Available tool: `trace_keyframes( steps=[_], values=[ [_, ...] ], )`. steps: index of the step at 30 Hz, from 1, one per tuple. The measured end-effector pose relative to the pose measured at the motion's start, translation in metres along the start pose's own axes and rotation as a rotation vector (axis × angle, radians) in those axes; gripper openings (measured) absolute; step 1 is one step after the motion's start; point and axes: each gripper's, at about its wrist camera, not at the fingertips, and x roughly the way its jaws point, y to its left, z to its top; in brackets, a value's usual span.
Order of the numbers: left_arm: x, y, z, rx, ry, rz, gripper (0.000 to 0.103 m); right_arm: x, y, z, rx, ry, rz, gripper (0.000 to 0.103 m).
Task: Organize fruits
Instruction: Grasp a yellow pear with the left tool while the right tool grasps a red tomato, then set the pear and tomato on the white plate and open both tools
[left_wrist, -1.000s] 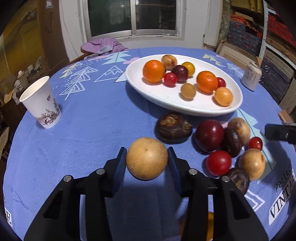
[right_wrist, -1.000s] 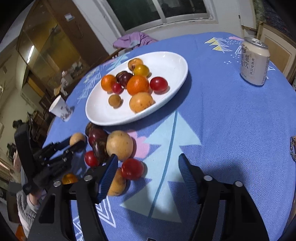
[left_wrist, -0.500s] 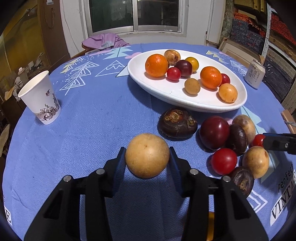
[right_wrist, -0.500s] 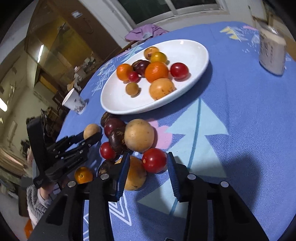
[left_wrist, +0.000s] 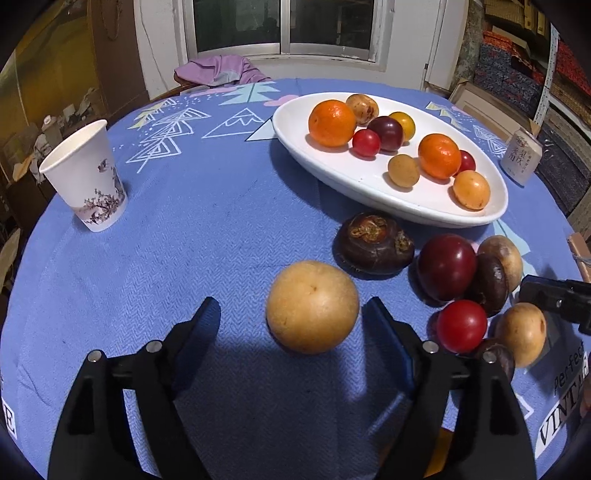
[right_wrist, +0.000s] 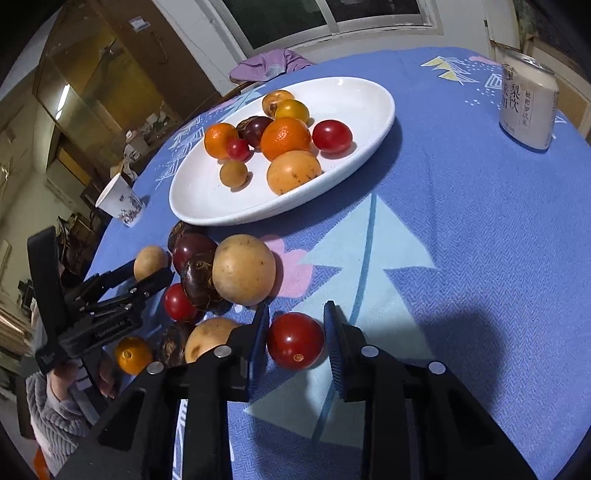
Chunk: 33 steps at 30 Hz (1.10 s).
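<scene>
A round tan fruit (left_wrist: 312, 306) rests on the blue tablecloth between the fingers of my left gripper (left_wrist: 292, 310). Its jaws are opening, with gaps on both sides of the fruit. My right gripper (right_wrist: 295, 317) is shut on a red tomato (right_wrist: 295, 341) lying on the cloth. A white oval plate (left_wrist: 369, 199) behind them holds several oranges, tomatoes and plums. Between plate and grippers lies a pile of loose fruit: a dark brown one (left_wrist: 375, 243), a dark red plum (left_wrist: 447, 267), another tomato (left_wrist: 461, 325) and a tan fruit (right_wrist: 243, 269).
A paper cup (left_wrist: 86, 181) stands at the left of the table and a drink can (right_wrist: 528, 107) at the far right. A purple cloth (left_wrist: 221, 70) lies at the far edge. A small orange (right_wrist: 133, 354) sits near the front edge.
My left gripper's jaws have spread apart and let go of the tan fruit. My right gripper's jaws have narrowed from wide open around the red tomato and closed on it.
</scene>
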Motion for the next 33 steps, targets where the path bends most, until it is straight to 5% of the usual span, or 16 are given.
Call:
trace_keyframes(
  steps=[5, 10, 15, 22, 25, 28, 33],
  values=[
    [-0.003, 0.000, 0.000, 0.000, -0.013, -0.018, 0.072, 0.000, 0.015, -0.006, -0.128, 0.006, -0.089, 0.030],
    [-0.006, -0.008, 0.000, 0.036, -0.026, -0.020, 0.045, -0.005, 0.013, -0.012, -0.154, 0.017, -0.092, 0.030],
    [-0.008, -0.005, 0.001, 0.012, -0.036, -0.023, 0.044, -0.006, 0.017, -0.016, -0.169, 0.002, -0.112, 0.029],
    [-0.041, -0.009, 0.017, 0.000, -0.144, -0.040, 0.044, -0.032, 0.006, -0.003, -0.066, -0.078, -0.021, 0.029],
    [-0.055, -0.014, 0.045, -0.017, -0.178, -0.067, 0.044, -0.062, 0.017, 0.021, -0.071, -0.200, -0.057, 0.029],
    [-0.063, -0.026, 0.080, 0.009, -0.239, -0.015, 0.044, -0.079, 0.031, 0.060, -0.091, -0.261, -0.093, 0.028],
    [-0.035, -0.040, 0.108, -0.007, -0.239, 0.009, 0.044, -0.052, 0.036, 0.119, -0.064, -0.310, -0.145, 0.028]
  ],
)
